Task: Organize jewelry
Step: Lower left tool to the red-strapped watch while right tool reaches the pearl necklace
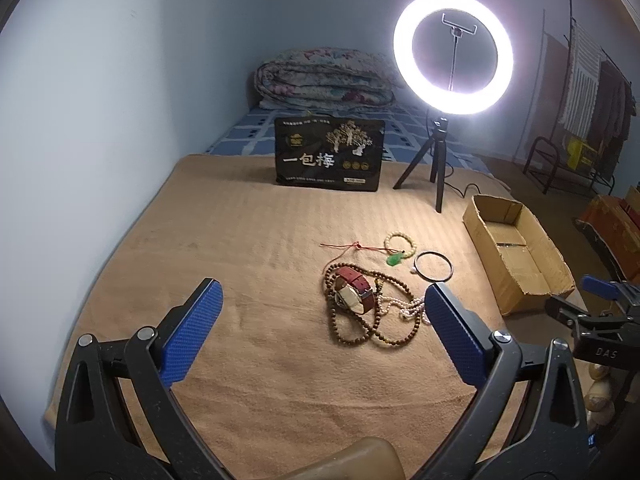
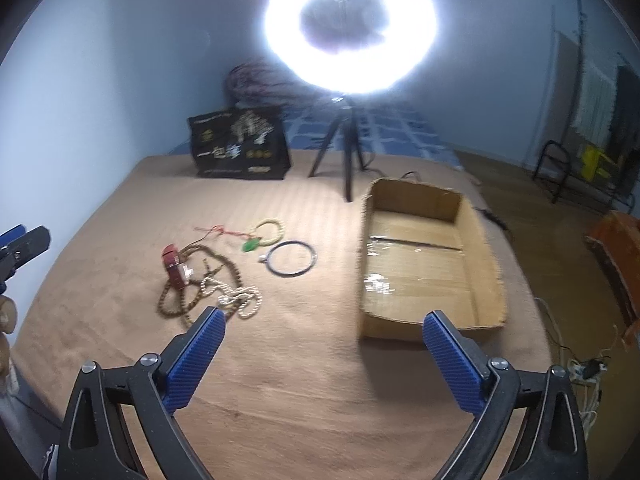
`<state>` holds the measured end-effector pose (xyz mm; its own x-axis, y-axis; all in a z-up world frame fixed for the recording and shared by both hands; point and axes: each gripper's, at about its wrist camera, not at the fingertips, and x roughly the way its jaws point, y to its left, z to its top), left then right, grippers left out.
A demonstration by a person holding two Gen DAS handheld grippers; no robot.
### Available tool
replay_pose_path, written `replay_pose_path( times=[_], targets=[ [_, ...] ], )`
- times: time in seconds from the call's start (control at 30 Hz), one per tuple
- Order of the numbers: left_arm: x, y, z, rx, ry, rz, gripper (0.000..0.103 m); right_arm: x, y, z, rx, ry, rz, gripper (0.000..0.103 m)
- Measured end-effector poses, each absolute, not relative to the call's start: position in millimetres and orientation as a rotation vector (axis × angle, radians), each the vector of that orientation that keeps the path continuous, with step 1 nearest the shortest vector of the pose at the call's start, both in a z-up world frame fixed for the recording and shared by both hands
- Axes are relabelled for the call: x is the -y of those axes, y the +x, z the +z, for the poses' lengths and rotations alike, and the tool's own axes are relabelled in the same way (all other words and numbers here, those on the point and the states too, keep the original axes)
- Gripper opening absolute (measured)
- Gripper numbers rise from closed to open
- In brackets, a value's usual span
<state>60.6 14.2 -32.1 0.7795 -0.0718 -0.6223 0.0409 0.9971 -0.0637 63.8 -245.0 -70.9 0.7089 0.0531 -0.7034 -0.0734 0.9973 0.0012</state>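
Left wrist view showed a bed covered by a tan ribbed blanket (image 1: 248, 248), with an open brown cardboard box (image 1: 516, 252) lying at its right side and a lit white ring light on a black tripod (image 1: 452, 54) standing behind it. A black printed gift bag (image 1: 330, 156) stood upright near the far edge of the blanket.

The jewelry lay in a loose heap on the blanket, left of the box and apart from it. A long strand of brown wooden beads (image 1: 360, 320) coiled under a red-strapped wristwatch (image 1: 354, 290), with a white pearl necklace (image 1: 404, 306) tangled at its right. Beyond them lay a thin dark metal bangle (image 1: 434, 266), a pale yellow bead bracelet (image 1: 400, 242) and a small green pendant on red cord (image 1: 395, 258).

The left gripper (image 1: 324, 300) had its blue fingers (image 1: 192, 332) spread wide, empty; the heap lay just ahead, between them and nearer the right one, which overlapped the pearls in view.

In the blurred right wrist view, the right gripper (image 2: 324, 330) likewise stood spread and empty. The pearl necklace (image 2: 240, 300) lay just beyond its left finger, and the box (image 2: 472, 280) just beyond its right finger.
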Motion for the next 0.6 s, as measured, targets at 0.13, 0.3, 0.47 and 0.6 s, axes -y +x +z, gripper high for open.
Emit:
replay_pose_path(
  times=[0.13, 0.3, 0.47, 0.6],
  targets=[
    [-11.7, 71.2, -38.4, -0.704, -0.053, -0.089, 0.097, 239.0, 79.0, -82.7, -0.830, -0.009, 0.132, 0.091],
    [-5.4, 90.2, -52.5, -0.761, -0.063, -0.136, 0.090, 231.6, 99.4, -99.4, -0.903, 0.005, 0.187, 0.079],
    [-3.1, 111.5, -70.7, -0.837, -0.107, -0.186, 0.079, 223.5, 123.8, -120.9, -0.990, 0.034, 0.248, 0.061],
    [-3.1, 126.6, -84.6, -0.880, -0.136, -0.209, 0.074, 216.9, 141.3, -139.0, -1.042, 0.028, 0.276, 0.049]
  ],
)
